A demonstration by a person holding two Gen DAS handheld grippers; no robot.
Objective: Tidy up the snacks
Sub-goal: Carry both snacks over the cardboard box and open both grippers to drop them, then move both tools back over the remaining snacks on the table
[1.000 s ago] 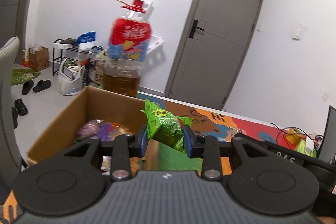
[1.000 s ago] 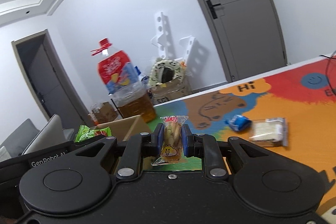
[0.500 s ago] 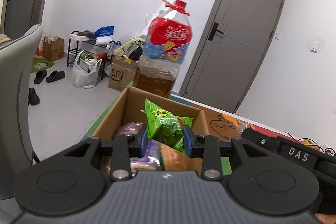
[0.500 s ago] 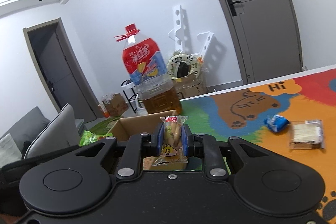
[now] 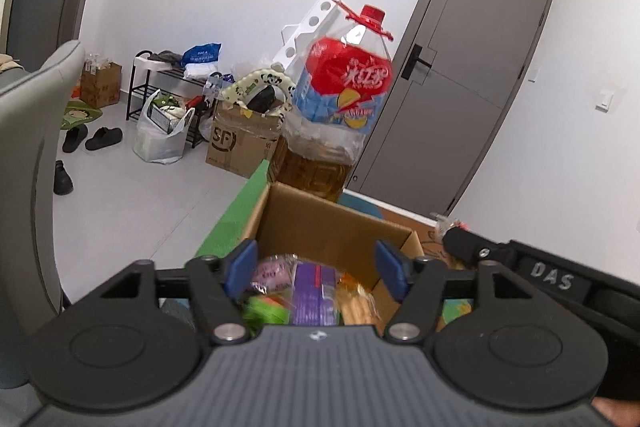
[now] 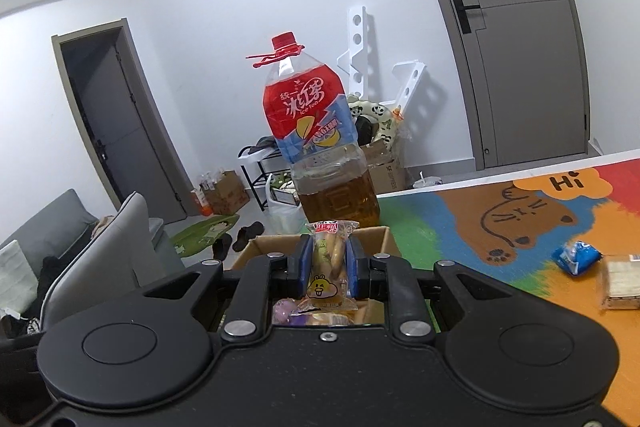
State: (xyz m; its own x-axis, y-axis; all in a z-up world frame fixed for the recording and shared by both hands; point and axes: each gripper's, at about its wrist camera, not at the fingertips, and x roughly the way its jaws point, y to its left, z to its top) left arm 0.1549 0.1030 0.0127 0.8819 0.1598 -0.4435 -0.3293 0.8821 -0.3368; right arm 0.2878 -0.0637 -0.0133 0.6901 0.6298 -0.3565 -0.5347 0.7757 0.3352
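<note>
A cardboard box sits on the worktop near its edge, with snack packets lying inside it. A big drink bottle stands just behind the box. To the right of the box, well apart, a small packet and a wrapped cake lie side by side on the worktop. A chair stands to the left

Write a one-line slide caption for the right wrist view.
Right gripper holds a snack packet above the cardboard box.
</note>
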